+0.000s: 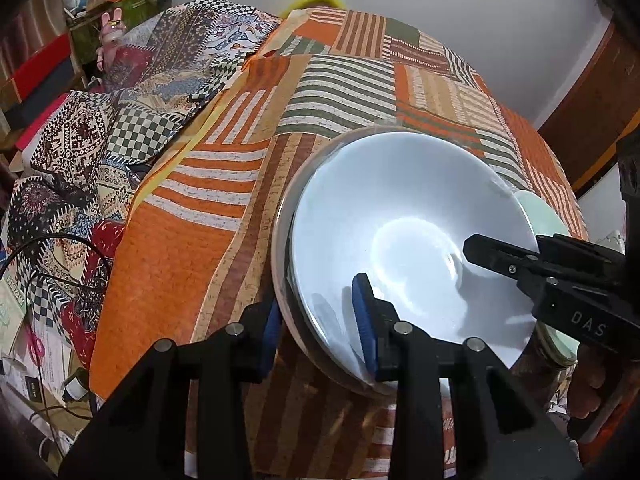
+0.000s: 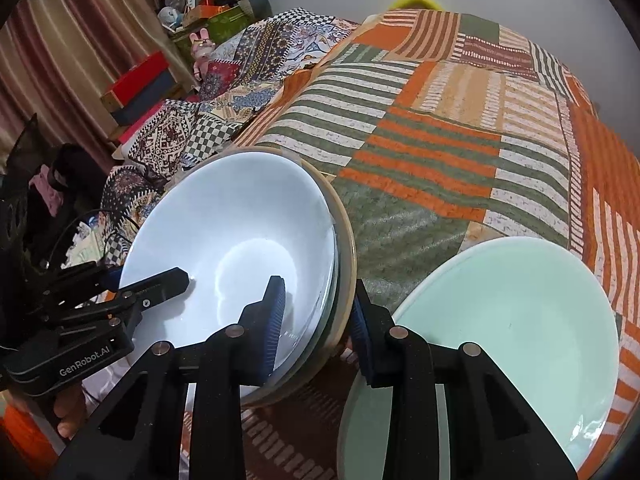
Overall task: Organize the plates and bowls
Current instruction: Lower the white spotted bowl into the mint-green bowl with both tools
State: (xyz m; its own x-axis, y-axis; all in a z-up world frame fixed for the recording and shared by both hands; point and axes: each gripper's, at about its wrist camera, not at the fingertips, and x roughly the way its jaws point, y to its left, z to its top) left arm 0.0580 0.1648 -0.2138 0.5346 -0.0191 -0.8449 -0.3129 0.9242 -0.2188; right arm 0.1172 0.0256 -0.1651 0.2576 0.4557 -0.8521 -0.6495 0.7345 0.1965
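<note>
A stack of bowls, white one [image 1: 400,216] innermost with a clear and a tan bowl around it, is held tilted above the patchwork table. My left gripper [image 1: 320,332] is shut on the stack's left rim, blue pads on both sides of the wall. My right gripper [image 2: 318,332] is shut on the opposite rim of the same stack [image 2: 240,220]. A pale green plate [image 2: 520,328] lies on the table to the right, under the right gripper's outer finger. It peeks out behind the stack in the left wrist view [image 1: 540,216].
The table carries an orange, green and brown striped cloth [image 2: 440,140]. A patterned quilt [image 1: 120,120] and cluttered shelves with boxes [image 2: 140,76] lie to the left. A black cable [image 1: 48,248] hangs off the left side. A white wall is behind.
</note>
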